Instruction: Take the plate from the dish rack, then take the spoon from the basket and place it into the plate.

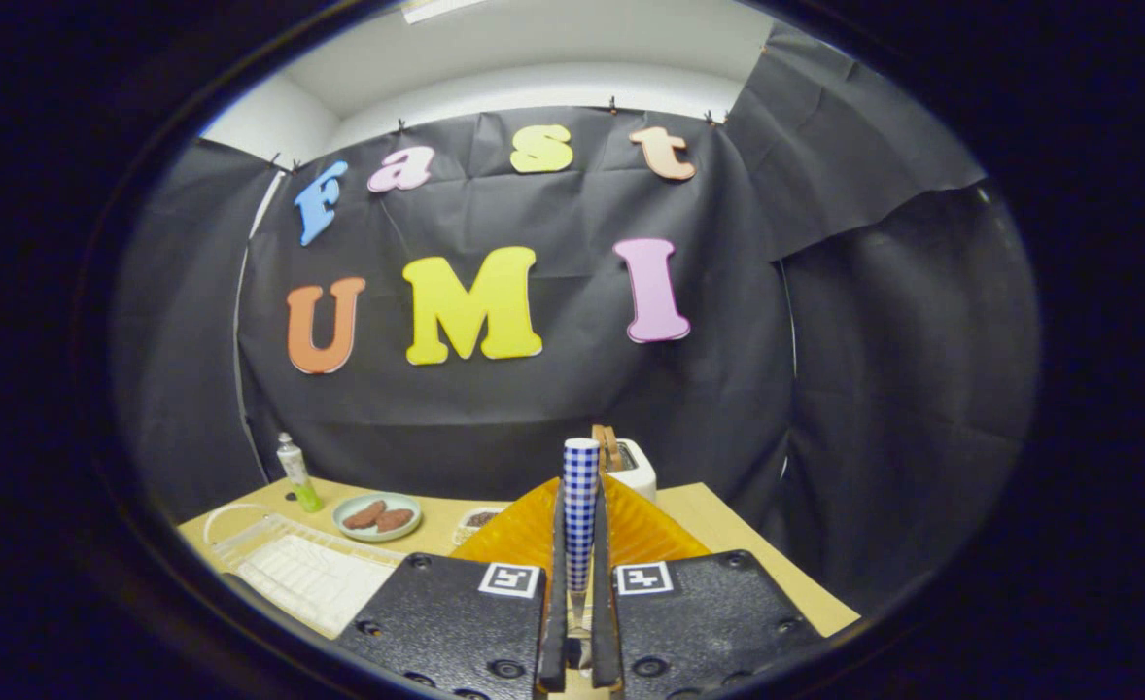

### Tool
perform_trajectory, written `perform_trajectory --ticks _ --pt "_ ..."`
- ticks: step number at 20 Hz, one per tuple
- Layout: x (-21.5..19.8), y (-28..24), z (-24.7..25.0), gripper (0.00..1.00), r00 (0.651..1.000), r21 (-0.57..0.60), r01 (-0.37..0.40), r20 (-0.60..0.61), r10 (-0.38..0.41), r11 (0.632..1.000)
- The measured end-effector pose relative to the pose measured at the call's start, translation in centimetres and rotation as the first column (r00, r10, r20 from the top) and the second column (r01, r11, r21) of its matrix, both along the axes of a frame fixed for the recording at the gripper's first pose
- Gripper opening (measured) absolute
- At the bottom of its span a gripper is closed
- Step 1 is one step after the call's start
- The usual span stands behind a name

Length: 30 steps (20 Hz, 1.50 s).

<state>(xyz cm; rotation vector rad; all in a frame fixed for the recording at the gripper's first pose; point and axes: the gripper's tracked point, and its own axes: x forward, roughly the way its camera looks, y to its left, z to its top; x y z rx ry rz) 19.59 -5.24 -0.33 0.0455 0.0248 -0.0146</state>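
Observation:
My gripper (580,525) is shut on the spoon (580,465), whose blue-and-white checked handle stands upright between the two fingers and sticks out past their tips. The spoon's bowl end is hidden low between the fingers. An orange ribbed plate (642,533) lies on the wooden table (728,535) just under and beyond the fingers, partly covered by them. The white dish rack (305,574) lies to the left of the fingers, with no plate in it.
A green plate (378,515) with two brown pieces sits beyond the rack. A bottle (295,473) with green liquid stands at the far left. A small white container (480,520) sits next to the orange plate. A white toaster (634,467) stands behind, by the booth wall.

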Motion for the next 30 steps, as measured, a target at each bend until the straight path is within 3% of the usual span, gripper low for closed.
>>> perform_trajectory --ticks 7,12,17,25,30 --pt "-9.2 7.8 -1.5 0.15 0.997 0.014 -0.074 0.027 0.074 0.997" --pt "-13.9 10.5 -3.9 0.15 0.998 -0.028 -0.011 0.066 0.013 1.0" --pt "-17.5 14.7 -7.4 0.16 0.996 -0.008 -0.02 0.091 0.021 1.0" --pt "-17.6 20.6 -15.8 0.18 0.994 -0.131 -0.042 0.1 0.055 0.99" --pt "-17.6 20.5 -18.5 0.19 0.998 -0.076 -0.04 0.051 0.044 0.996"
